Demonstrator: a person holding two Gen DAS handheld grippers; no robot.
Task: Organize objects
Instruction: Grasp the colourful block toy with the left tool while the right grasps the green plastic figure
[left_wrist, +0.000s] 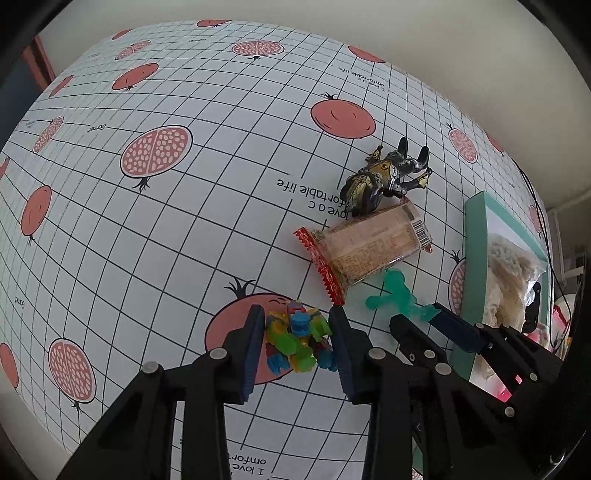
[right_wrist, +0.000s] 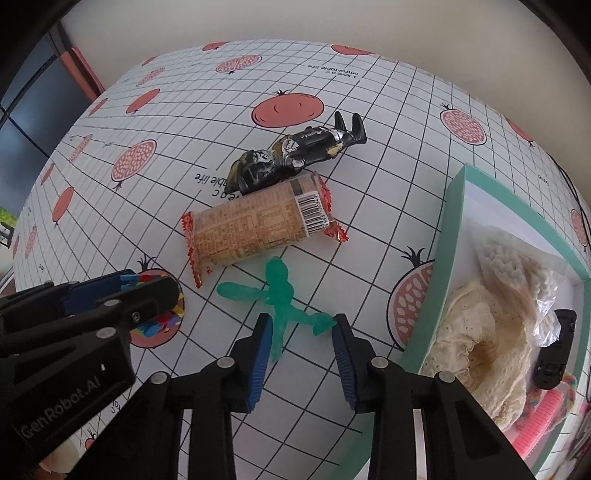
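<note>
Two grippers work low over a table (right_wrist: 388, 122) covered by a white grid-lined cloth printed with pomegranates. The left gripper (left_wrist: 297, 334) has its blue-padded fingers spread on either side of a multicoloured block toy (left_wrist: 299, 338), which lies on the cloth atop a printed fruit; the pads sit just beside the toy's flanks, though whether they actually touch it cannot be told from either view. The right gripper (right_wrist: 301, 341) also stands with its fingers apart, straddling the lower limbs of a translucent green figure (right_wrist: 279, 286) that lies flat on the cloth; one green foot is just beside the right-hand pad, and contact is not clear. Just beyond the green figure lies a wrapped snack bar (right_wrist: 255, 229) with red crimped ends and a barcode, lying slantwise, and just behind it, touching or nearly so, a black and gold figurine (right_wrist: 291, 155) rests on its back with its boots pointing away. To the right stands a teal box (right_wrist: 448, 229), open at the top, holding a cream lace cloth (right_wrist: 476, 332), a clear bag of white knitted material (right_wrist: 517, 266), a small black object (right_wrist: 556, 347) and something pink (right_wrist: 543, 421) at its near end. In the left wrist view the right gripper appears at the lower right, close to the box's wall.
</note>
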